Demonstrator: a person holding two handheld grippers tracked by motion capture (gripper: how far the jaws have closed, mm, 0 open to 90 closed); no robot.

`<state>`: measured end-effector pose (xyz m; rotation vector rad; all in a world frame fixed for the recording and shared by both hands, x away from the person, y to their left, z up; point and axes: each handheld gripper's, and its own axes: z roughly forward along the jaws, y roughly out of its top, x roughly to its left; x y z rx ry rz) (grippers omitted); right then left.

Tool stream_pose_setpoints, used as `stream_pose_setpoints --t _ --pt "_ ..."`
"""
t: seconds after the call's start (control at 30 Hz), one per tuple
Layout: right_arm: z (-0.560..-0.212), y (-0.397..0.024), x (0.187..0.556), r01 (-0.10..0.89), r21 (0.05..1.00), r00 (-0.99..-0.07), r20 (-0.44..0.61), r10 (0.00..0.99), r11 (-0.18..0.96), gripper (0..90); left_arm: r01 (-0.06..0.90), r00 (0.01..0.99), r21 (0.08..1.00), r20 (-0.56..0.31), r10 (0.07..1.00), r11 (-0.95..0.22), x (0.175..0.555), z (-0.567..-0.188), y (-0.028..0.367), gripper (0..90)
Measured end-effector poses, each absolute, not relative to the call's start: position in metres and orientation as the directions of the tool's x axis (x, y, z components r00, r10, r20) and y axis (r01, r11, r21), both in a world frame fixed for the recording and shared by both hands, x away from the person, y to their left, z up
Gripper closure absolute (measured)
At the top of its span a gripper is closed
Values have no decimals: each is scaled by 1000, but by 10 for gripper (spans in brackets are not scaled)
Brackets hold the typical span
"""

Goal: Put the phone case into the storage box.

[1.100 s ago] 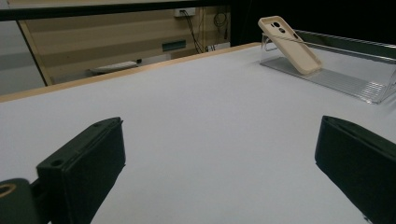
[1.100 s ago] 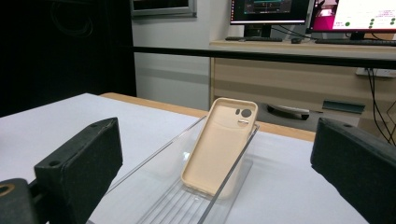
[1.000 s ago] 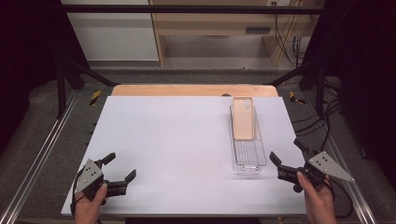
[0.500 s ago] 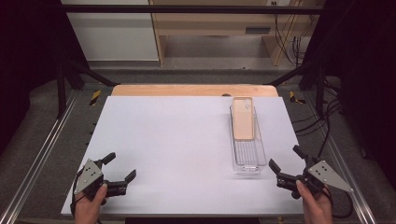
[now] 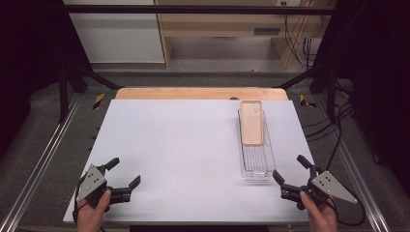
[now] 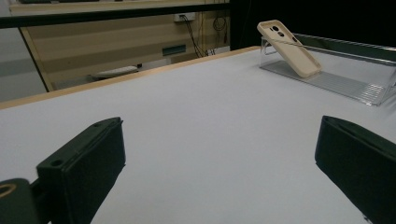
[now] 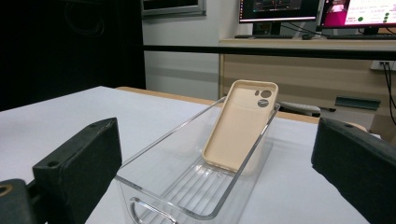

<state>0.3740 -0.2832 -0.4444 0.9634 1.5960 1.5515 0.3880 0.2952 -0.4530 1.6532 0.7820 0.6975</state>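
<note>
A beige phone case [image 5: 251, 123] leans tilted against the far end of a clear plastic tray [image 5: 256, 166] on the right half of the white table. My right gripper [image 5: 289, 167] is open, low at the front right, just past the tray's near end. Along its jaws, the case [image 7: 240, 126] stands propped in the tray [image 7: 159, 191] with nothing between the jaws. My left gripper [image 5: 124, 171] is open at the front left, far from the tray. From there the case [image 6: 289, 49] and tray [image 6: 345, 81] lie far off to the right.
The white tabletop [image 5: 183, 145] has a wooden strip [image 5: 193, 93] along its far edge. Metal rails [image 5: 43, 159] run down both sides. Cables [image 5: 333, 130] lie on the floor at the right. Monitors [image 7: 280, 9] stand on a bench beyond the table.
My right gripper has drawn back a little toward the table's near edge, staying open. The left gripper, the tray and the case have not moved.
</note>
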Motion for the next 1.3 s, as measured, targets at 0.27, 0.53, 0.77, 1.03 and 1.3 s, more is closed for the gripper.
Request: stream_pose_setpoints --t 0.27,0.53,0.77,1.03,1.3 --pt "-451 -276 376 47 999 -492 8 871 17 21 126 611 979 52 790 -162 388 -453 294 17" --pt "-457 -269 381 62 998 -501 3 865 33 21 121 615 979 56 787 -164 388 -453 293 17" --pt "-459 -264 385 67 997 -512 2 859 38 21 117 619 979 57 783 -164 388 -452 293 17" --pt "-461 -260 391 76 996 -515 8 857 36 21 119 623 980 51 781 -159 388 -452 293 17" --pt "-461 -254 405 98 994 -523 18 852 39 21 126 615 982 37 788 -144 386 -451 292 17"
